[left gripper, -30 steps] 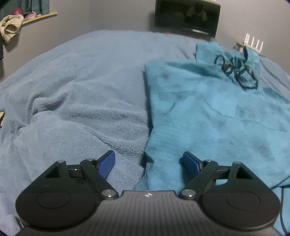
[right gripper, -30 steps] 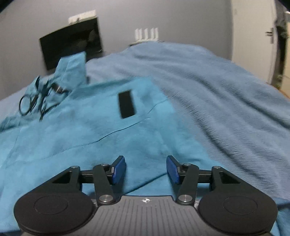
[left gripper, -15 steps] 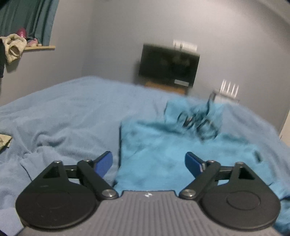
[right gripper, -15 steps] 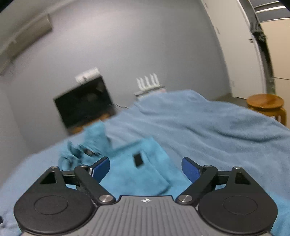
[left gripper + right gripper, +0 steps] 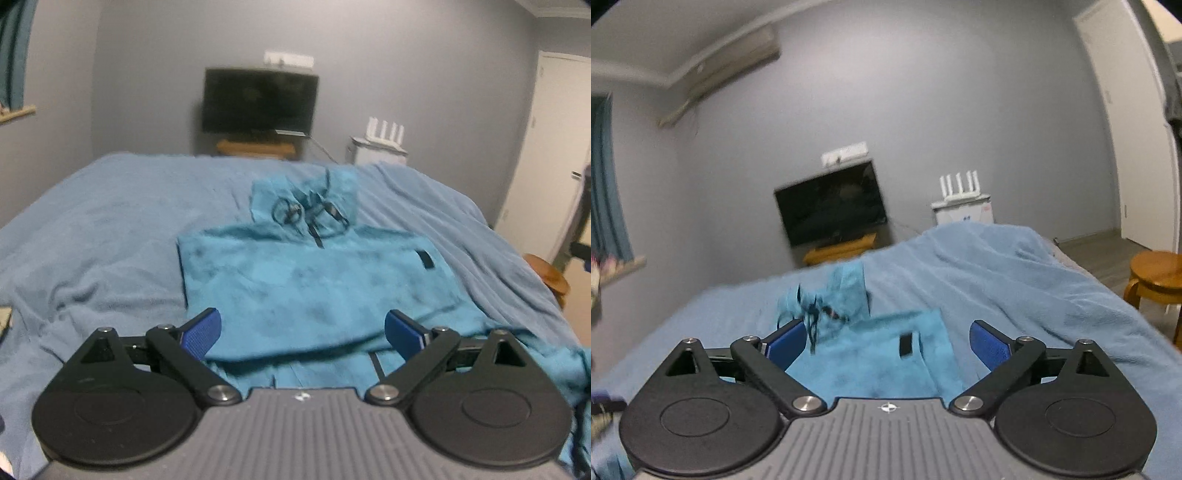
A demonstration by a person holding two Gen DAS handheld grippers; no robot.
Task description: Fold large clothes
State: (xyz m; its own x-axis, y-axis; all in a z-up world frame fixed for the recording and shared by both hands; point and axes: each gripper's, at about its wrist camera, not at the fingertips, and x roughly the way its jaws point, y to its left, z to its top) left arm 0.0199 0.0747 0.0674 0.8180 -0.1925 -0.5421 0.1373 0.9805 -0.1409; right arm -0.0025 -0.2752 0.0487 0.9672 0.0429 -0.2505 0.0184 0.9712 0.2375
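Hoodie [image 5: 314, 291] is lying folded mid-frame on the bed [image 5: 110, 229]; you are lifting away, both grippers' fingers [image 5: 202, 328] opening, empty.

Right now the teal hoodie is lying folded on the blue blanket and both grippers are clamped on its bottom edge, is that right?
Not quite. The teal hoodie does lie folded on the blue blanket, but the left gripper and right gripper grip nothing; their jaws are opening, empty, as both wrist views show.
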